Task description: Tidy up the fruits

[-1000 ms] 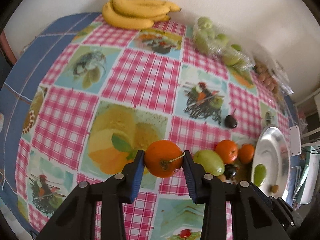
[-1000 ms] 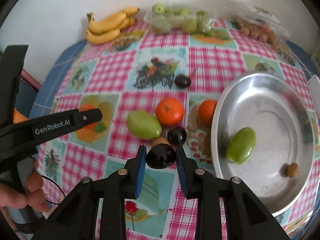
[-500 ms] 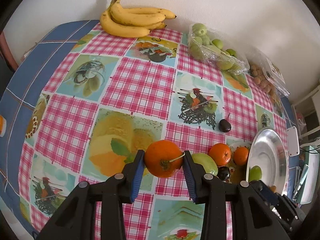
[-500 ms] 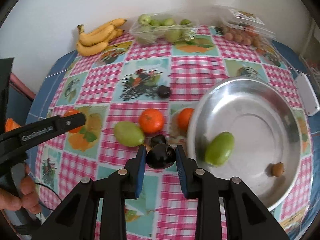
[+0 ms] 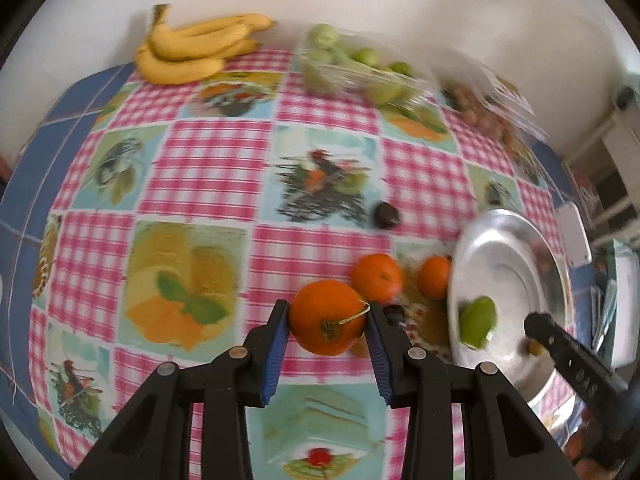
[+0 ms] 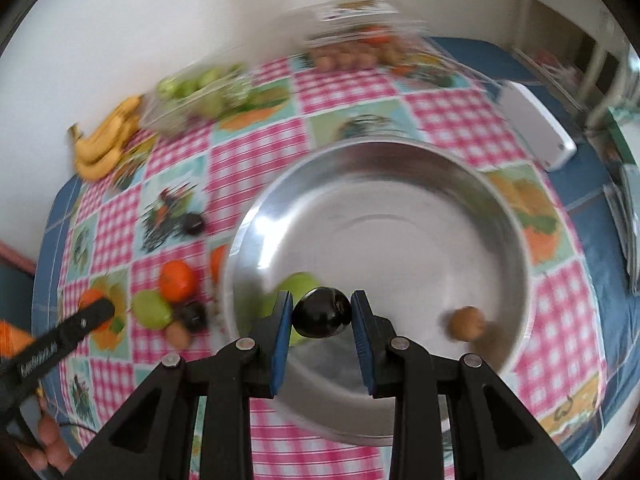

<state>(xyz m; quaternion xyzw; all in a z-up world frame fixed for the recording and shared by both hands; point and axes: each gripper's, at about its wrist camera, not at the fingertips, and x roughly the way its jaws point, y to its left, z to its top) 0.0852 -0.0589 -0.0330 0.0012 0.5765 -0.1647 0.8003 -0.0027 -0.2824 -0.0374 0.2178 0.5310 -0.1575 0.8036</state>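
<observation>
My left gripper (image 5: 327, 326) is shut on an orange (image 5: 326, 322) and holds it above the checked tablecloth, left of the metal bowl (image 5: 516, 240). My right gripper (image 6: 322, 316) is shut on a dark plum (image 6: 322, 317) and holds it over the metal bowl (image 6: 400, 160). In the bowl lie a green mango (image 6: 300, 284), partly hidden behind the plum, and a small brown fruit (image 6: 466, 323). On the cloth left of the bowl lie two oranges (image 5: 377, 278), a green mango (image 6: 152, 314), dark plums (image 6: 192, 316) and one apart (image 5: 386, 214).
At the back by the wall lie bananas (image 5: 192, 50), a clear pack of green fruit (image 5: 356, 68) and a pack of brown fruit (image 5: 480, 108). A white box (image 6: 536, 128) lies right of the bowl. The table edge drops off at left and right.
My right gripper has carried the plum rightward from over the cloth to over the bowl. My left gripper has moved right with the orange, closer to the bowl.
</observation>
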